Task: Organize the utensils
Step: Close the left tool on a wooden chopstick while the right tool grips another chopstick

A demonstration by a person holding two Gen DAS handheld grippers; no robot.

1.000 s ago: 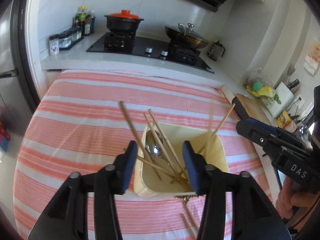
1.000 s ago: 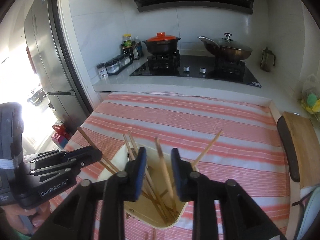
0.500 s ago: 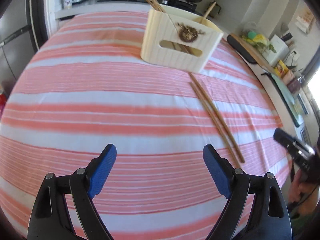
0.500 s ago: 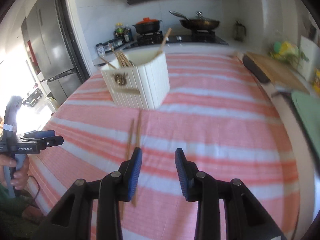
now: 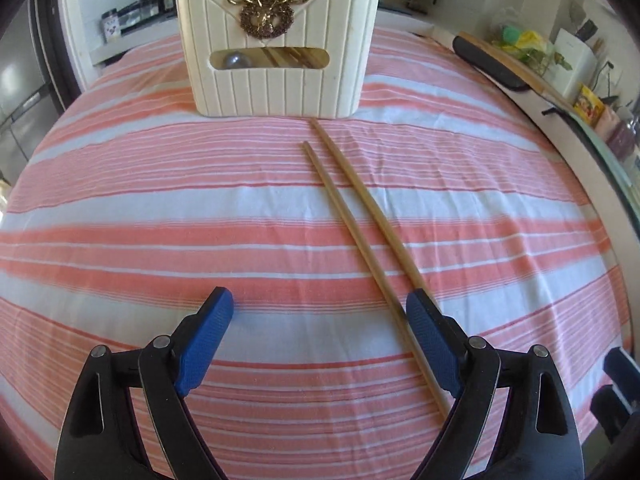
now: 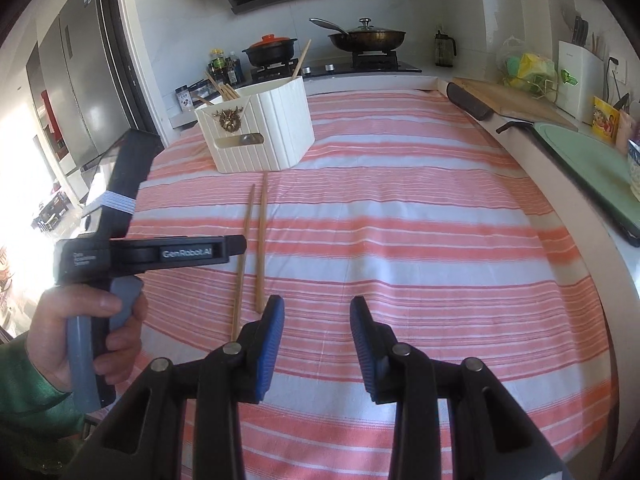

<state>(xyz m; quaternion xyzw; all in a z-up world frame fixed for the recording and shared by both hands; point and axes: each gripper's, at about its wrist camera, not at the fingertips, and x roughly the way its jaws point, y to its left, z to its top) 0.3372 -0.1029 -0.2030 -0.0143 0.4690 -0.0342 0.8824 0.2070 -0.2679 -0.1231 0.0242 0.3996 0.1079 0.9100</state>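
Nearest us, our left tool (image 5: 320, 316) hangs low over the pink-and-white striped cloth (image 5: 200, 240) covering the counter, its blue pads spread wide apart with nothing between them; its right pad sits just beside the near ends of the two long wooden chopsticks (image 5: 360, 232). Our right tool (image 6: 317, 320) has its pads partly apart, gripping nothing, just to the right of the same pair. The chopsticks lie side by side on the cloth, pointing toward the cream ribbed utensil holder (image 5: 276, 64) with a gold deer-head emblem, which stands farther back holding more chopsticks and a metal spoon.
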